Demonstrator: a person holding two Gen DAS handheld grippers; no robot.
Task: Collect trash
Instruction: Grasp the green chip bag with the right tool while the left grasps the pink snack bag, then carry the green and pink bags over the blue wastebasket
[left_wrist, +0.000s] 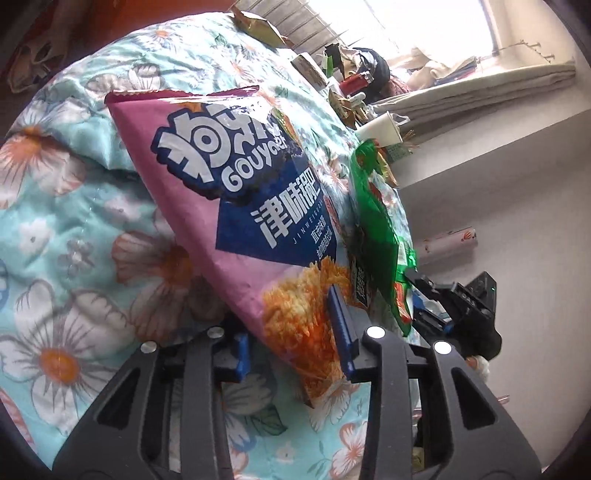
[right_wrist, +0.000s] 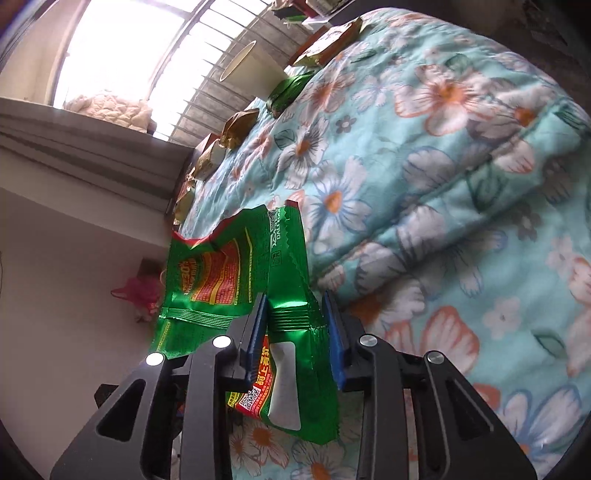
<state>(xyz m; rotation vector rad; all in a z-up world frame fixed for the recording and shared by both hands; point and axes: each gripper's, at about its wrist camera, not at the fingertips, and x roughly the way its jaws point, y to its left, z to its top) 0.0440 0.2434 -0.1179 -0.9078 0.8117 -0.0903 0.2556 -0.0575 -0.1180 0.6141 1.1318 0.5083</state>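
Here, nearest me, my left gripper (left_wrist: 295, 332) has the pink bag (left_wrist: 236, 206) between its blue pads; the fingers (left_wrist: 341, 325) press its lower corner, so I count it gripped. The bag's long axis runs away from me, up and to the left over the quilt (left_wrist: 74, 258), its torn mouth at the far end. My right gripper (right_wrist: 295, 332) is closed on the green bag (right_wrist: 288, 325) the same way, the pads pinching its crumpled lower half while the open top stands up beyond them, at the quilt's edge above the floor.

In the left view the green bag (left_wrist: 376, 229) lies just right of the pink one, with the right gripper (left_wrist: 443, 299) on it. So each hand already has its own piece, and neither has to cross over.

Both bags point away from my fingers, so I judge the next move is a lift straight up and back.

Farther off, more wrappers (right_wrist: 236, 127) line the quilt's far edge; the right hand looks nearer those.
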